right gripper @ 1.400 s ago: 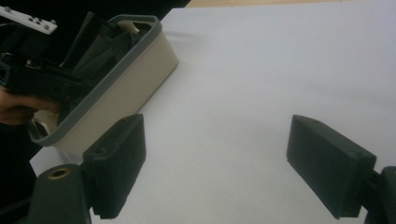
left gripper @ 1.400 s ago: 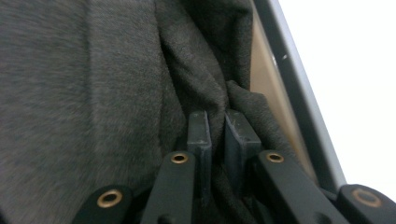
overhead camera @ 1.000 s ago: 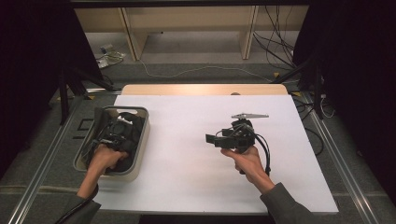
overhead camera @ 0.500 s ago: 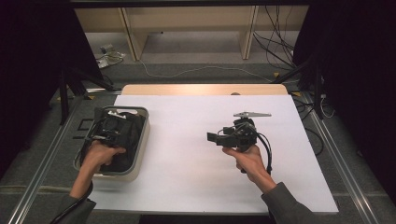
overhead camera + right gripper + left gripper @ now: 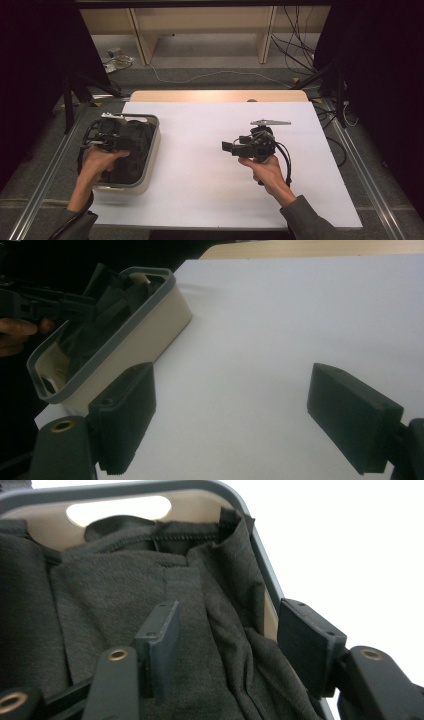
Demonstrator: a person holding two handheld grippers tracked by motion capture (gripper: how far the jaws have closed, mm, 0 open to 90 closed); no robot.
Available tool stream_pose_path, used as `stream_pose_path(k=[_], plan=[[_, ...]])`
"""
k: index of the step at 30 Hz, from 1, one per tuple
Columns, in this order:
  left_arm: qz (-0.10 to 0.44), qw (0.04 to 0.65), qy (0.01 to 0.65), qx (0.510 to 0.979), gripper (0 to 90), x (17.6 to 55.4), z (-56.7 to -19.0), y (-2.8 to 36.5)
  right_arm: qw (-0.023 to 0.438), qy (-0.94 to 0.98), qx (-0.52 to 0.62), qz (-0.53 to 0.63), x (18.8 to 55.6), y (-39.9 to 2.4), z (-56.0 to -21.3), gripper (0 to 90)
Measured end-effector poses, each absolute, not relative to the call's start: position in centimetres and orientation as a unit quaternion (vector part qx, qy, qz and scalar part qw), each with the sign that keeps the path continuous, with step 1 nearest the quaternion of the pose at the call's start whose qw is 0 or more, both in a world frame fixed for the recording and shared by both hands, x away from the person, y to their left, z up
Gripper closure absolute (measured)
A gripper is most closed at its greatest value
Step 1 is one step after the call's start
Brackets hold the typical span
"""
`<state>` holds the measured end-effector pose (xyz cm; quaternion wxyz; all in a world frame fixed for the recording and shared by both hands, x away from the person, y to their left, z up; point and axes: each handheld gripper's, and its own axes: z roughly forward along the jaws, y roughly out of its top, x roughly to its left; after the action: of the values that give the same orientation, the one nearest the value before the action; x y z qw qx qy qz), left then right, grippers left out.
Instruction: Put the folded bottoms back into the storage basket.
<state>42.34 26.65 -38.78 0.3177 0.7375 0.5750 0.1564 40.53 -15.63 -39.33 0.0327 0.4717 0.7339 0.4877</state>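
A beige tub with a grey rim (image 5: 153,145) stands at the table's left and holds a crumpled dark cloth (image 5: 132,152). My left gripper (image 5: 107,137) hovers over the tub's left part. In the left gripper view its jaws have just been opening and the left gripper (image 5: 232,615) stands open just above the cloth (image 5: 110,595), with nothing pressed between the pads. My right gripper (image 5: 228,147) is held above the white table right of centre, pointing left. The right gripper (image 5: 232,377) is open and empty, facing the tub (image 5: 150,325).
The white table top (image 5: 200,195) has a wooden strip (image 5: 215,95) along its far edge. Metal rails (image 5: 45,185) run along both sides. Cables (image 5: 200,77) lie on the floor behind, near wooden shelf legs (image 5: 265,35).
The left gripper has lifted up from the cloth in the tub and its jaws have parted, leaving the cloth lying there. The right gripper has kept still.
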Motion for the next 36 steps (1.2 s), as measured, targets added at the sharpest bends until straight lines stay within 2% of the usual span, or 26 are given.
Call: stream_pose_path(k=[13,36], plan=[[0.165,0.343,0.556,0.739,26.3,42.2,-38.4,25.1,0.037,0.733,0.469,0.491,40.4,-15.7,-39.2,20.3],[0.165,0.398,0.531,0.729,19.2,41.6,-38.5,22.9,0.039,0.729,0.463,0.502,40.0,-16.2,-39.1,19.6]])
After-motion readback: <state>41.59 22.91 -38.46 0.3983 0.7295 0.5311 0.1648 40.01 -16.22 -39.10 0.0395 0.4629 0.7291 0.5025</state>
